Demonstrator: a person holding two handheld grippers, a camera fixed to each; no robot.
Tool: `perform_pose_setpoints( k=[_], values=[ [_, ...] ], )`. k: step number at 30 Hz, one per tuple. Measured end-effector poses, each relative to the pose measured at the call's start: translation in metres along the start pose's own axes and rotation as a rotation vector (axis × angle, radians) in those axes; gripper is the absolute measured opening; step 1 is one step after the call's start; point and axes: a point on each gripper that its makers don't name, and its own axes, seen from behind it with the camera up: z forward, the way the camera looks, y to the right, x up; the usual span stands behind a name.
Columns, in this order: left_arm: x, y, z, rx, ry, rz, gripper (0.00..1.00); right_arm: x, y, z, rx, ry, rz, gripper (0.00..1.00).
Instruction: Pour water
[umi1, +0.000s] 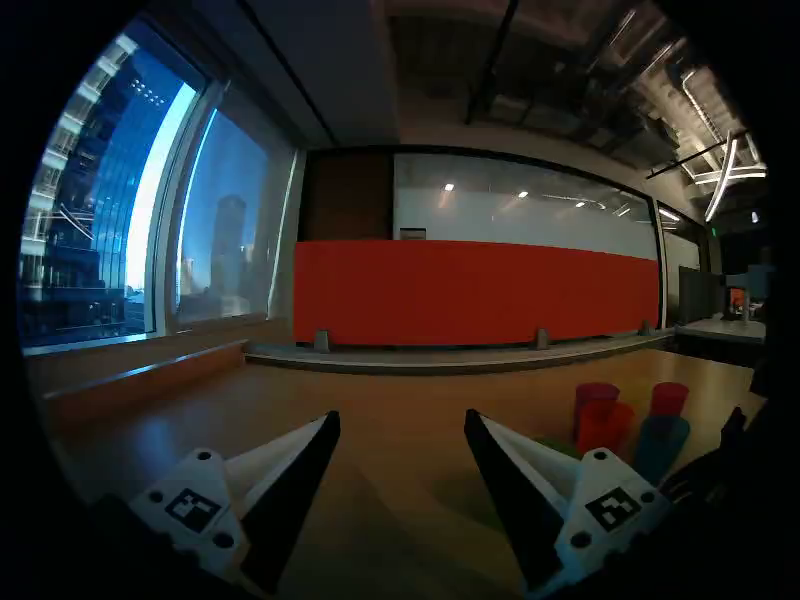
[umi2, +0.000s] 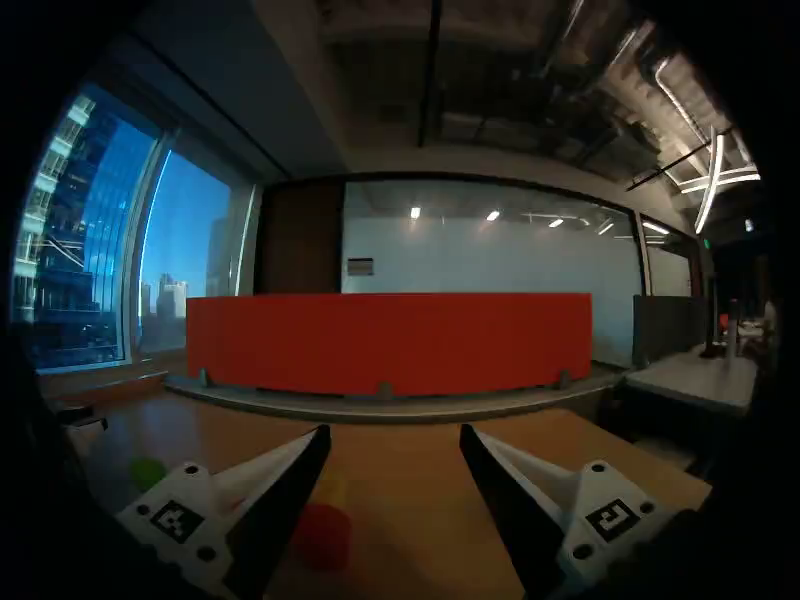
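Tall windows (umi1: 150, 220) occupy the left wall in the left gripper view, and an orange-red partition panel (umi1: 470, 292) runs along the far edge of the wooden table (umi1: 420, 385). The left gripper (umi1: 400, 418) sits low over the near part of the table with its two fingers spread wide and nothing between them. A group of cups stands close together on the table to the right of that gripper: a dark red cup (umi1: 597, 393), an orange cup (umi1: 607, 428) in front of it, a bright red cup (umi1: 670, 397) farther right, and a blue cup (umi1: 660, 447) nearest. Whether the cups touch, and what they contain, cannot be determined. In the right gripper view, a green object (umi2: 148, 472) lies on the table at the left, beyond the left finger. A yellow cup (umi2: 331, 488) and a near red cup (umi2: 322, 535), both blurred, sit just beside that finger's inner edge. The right gripper (umi2: 393, 432) is likewise fully spread and grips nothing. A grey desk (umi2: 700, 380) stands at the far right.
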Motion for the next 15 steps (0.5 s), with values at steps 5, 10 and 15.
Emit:
perform_pose_setpoints(
  k=[5, 10, 15],
  values=[
    [-0.0033, 0.0015, 0.0017, -0.004, -0.011, 0.010, 0.92, -0.0012, 0.0022, -0.0007, -0.005, 0.001, -0.010, 1.00],
    [-0.0052, 0.0055, 0.0032, -0.010, -0.016, 0.014, 0.92, -0.0025, 0.0040, -0.0010, -0.007, -0.001, -0.012, 1.00],
    [-0.0056, 0.0052, 0.0034, -0.007, -0.016, 0.014, 0.92, -0.0049, 0.0050, -0.0002, -0.005, -0.002, -0.008, 1.00]
  ],
)
